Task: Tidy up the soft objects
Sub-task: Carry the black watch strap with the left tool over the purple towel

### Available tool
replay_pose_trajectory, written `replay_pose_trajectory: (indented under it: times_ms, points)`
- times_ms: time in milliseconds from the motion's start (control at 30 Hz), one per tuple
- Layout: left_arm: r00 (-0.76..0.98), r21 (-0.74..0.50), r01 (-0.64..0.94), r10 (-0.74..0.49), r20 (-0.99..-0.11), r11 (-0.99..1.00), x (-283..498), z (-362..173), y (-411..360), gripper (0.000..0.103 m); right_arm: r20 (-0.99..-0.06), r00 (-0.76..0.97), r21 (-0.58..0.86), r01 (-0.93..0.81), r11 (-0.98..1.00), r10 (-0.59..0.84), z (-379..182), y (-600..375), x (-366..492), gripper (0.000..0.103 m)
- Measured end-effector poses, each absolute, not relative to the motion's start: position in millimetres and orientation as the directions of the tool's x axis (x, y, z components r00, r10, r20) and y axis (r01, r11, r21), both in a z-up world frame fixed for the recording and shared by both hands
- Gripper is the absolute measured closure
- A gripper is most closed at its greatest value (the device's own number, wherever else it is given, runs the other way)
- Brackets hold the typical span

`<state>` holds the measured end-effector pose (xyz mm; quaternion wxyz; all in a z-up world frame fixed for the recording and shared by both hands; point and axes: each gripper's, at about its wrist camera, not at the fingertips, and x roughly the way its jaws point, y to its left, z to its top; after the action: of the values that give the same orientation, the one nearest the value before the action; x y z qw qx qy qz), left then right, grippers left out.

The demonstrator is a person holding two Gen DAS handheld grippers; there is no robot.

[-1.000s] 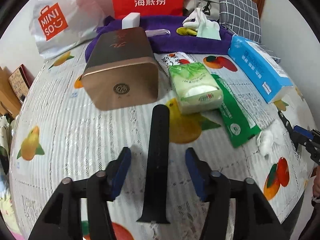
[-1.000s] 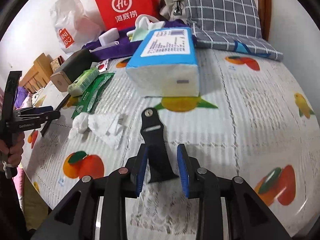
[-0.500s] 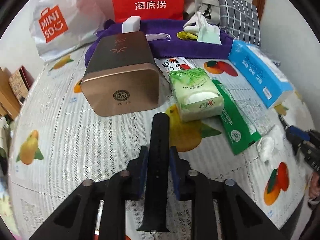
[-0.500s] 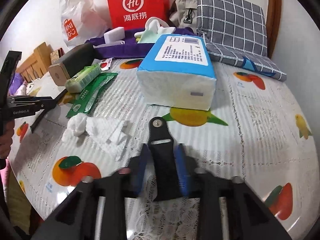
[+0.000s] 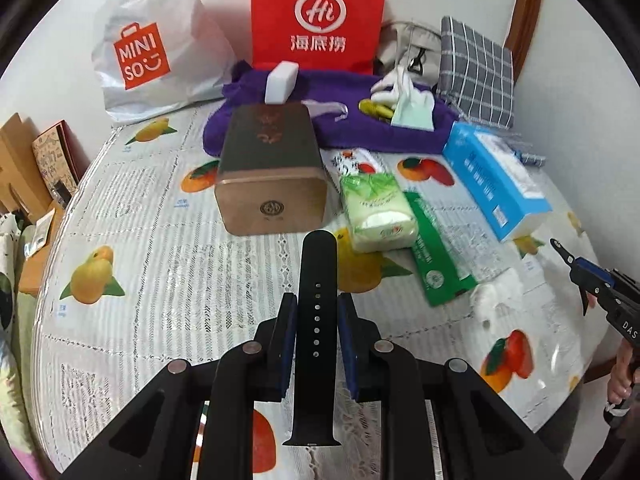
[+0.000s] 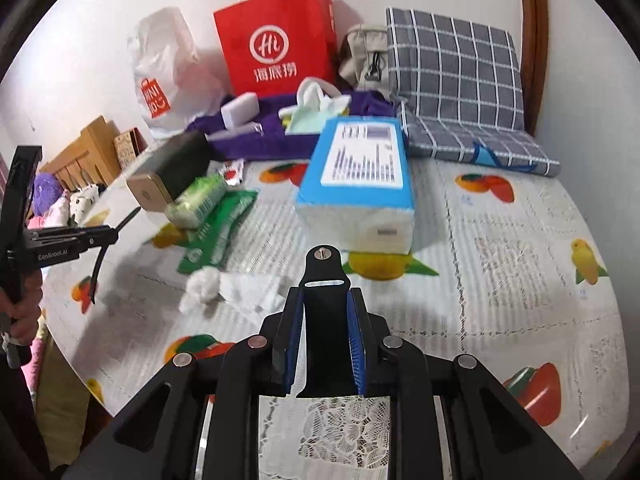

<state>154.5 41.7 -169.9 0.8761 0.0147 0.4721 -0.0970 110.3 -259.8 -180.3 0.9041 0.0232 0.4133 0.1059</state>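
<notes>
My left gripper point(image 5: 317, 314) is shut on a long black watch strap with holes point(image 5: 317, 280), held above the fruit-print tablecloth point(image 5: 160, 280). My right gripper point(image 6: 325, 312) is shut on a short black strap piece with a metal stud point(image 6: 323, 280), also lifted off the table. The right gripper shows at the right edge of the left wrist view point(image 5: 600, 284); the left gripper shows at the left edge of the right wrist view point(image 6: 68, 240). Soft items lie around: a green tissue pack point(image 5: 378, 212), a flat green wipes pack point(image 5: 436, 252), a blue tissue pack point(image 6: 360, 184), crumpled white tissue point(image 6: 224, 288).
A bronze box point(image 5: 272, 184) stands ahead of the left gripper. A purple towel point(image 5: 340, 96) at the back carries a white sponge point(image 5: 282, 88) and gloves point(image 5: 408, 100). A red paper bag point(image 5: 318, 16), a white Miniso bag point(image 5: 152, 48) and a checked cushion point(image 6: 460, 80) line the wall.
Both grippers closed on their black straps and lifted them off the tablecloth. Both views have pulled back and up a little.
</notes>
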Motion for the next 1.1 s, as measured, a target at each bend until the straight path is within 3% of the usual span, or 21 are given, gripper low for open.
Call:
replay_pose_trajectory:
  times_ms: [1100]
  points:
    - [0.645,-0.103,0.140,-0.169,-0.745,0.985,226,-83,43,0.084,-0.636,0.729,0.137,-0.217,0.967,0.254,-81,-233,207,0.081]
